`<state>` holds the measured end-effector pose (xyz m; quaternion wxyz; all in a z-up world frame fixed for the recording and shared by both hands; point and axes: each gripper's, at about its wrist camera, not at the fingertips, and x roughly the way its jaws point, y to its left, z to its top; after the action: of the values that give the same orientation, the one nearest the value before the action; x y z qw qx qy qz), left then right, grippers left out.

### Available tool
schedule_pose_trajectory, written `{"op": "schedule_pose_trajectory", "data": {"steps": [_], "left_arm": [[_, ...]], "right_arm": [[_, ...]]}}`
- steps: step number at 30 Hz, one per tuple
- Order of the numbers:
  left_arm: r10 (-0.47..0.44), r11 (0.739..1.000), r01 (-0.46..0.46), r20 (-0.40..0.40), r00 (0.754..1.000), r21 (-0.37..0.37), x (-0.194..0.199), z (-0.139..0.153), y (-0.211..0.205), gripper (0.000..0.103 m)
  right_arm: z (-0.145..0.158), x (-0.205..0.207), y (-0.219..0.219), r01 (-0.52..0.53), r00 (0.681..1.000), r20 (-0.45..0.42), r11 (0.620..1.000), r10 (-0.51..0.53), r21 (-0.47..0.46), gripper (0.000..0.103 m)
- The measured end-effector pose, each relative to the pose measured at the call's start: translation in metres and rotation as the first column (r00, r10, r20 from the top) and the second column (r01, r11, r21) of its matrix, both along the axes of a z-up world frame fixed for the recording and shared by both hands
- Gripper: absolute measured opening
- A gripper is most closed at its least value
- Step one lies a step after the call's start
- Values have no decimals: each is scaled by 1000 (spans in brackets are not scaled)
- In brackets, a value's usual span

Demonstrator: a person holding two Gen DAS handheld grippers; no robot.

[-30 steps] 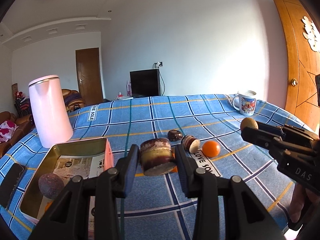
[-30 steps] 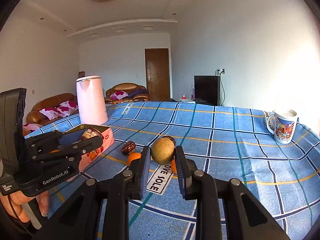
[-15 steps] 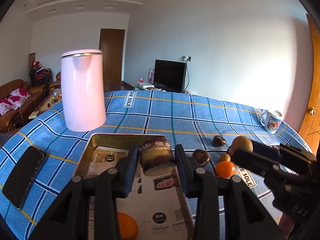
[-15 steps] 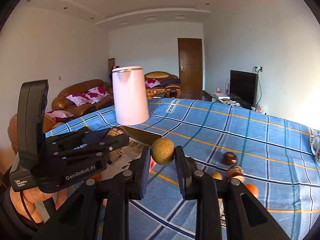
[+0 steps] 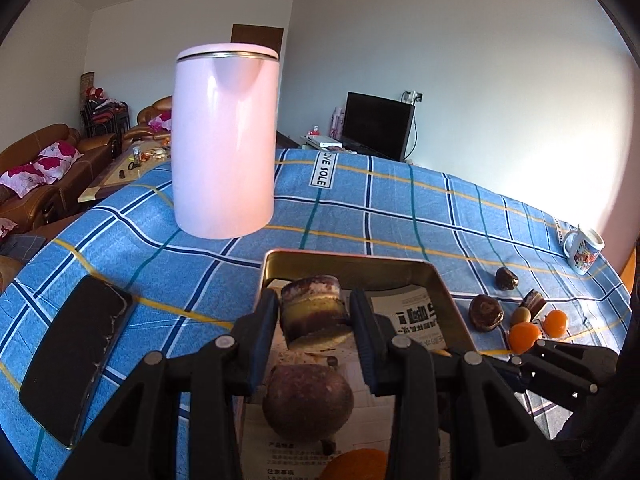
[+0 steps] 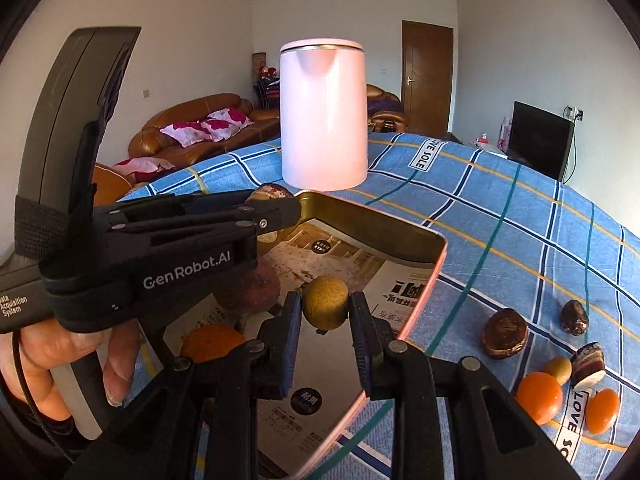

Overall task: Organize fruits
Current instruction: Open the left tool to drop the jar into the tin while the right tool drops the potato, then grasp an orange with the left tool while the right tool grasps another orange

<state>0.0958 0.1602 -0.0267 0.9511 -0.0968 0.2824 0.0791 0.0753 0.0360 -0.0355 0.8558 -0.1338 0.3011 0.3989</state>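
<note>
Left gripper [image 5: 314, 320] fingers grasp a layered brown fruit piece [image 5: 314, 312] over the tin tray [image 5: 348, 260]; right gripper [image 6: 325, 312] fingers grasp a round yellow-green fruit [image 6: 325, 307] above it.

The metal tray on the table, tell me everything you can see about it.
The tray is a shallow rectangular tin with gold inner walls, rounded corners and a pinkish outer side. It lies flat on the blue checked tablecloth, just in front of the pink kettle. Printed paper lines its floor. A brownish-purple round fruit and an orange lie inside. Both grippers hold items above it.
</note>
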Motion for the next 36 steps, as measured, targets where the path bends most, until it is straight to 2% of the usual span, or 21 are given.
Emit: {"op": "schedule_pose_trajectory", "data": {"steps": [5,6,8,11,14,16,18,21,24,28,30,36], "left_arm": [[12,1000,-12,3,1000,5,-1,2,0,41],[13,1000,-13,7,1000,7,-2,3,-1,43],[13,1000,-13,17,1000,8,-3,7,-5,54],[6,1000,-7,47,999,11,-9,14,-16,66],[-22,999,20,74,997,26,-13,22,-36,71],[-53,998,50,83,995,43,-12,25,-55,74],[-93,995,88,86,992,56,-9,27,-77,74],[-158,985,153,67,985,74,-1,27,-112,74],[-213,972,208,36,976,110,9,23,-147,74],[-265,954,264,-14,964,144,24,12,-182,74],[-285,948,289,-45,957,136,30,6,-191,74],[-308,940,321,-116,944,120,42,-9,-204,74]], "right_arm": [[-5,1,8,-12,1000,-26,1000,12,-16,29],[-5,1,8,-6,1000,-22,1000,6,-17,33],[-2,1,3,-4,1000,-18,1000,4,-4,53],[4,-3,-12,11,1000,-2,1000,-11,23,54],[11,-5,-42,40,998,37,999,-41,32,54],[15,-2,-72,97,993,67,995,-99,28,54],[19,6,-106,179,980,85,984,-180,26,55],[21,23,-153,320,942,104,947,-320,16,60],[22,37,-182,404,910,90,915,-404,19,60],[15,53,-202,458,888,58,889,-457,-4,60],[12,56,-218,461,887,24,888,-461,-4,60],[5,64,-225,460,888,-28,888,-460,-11,60]]}}
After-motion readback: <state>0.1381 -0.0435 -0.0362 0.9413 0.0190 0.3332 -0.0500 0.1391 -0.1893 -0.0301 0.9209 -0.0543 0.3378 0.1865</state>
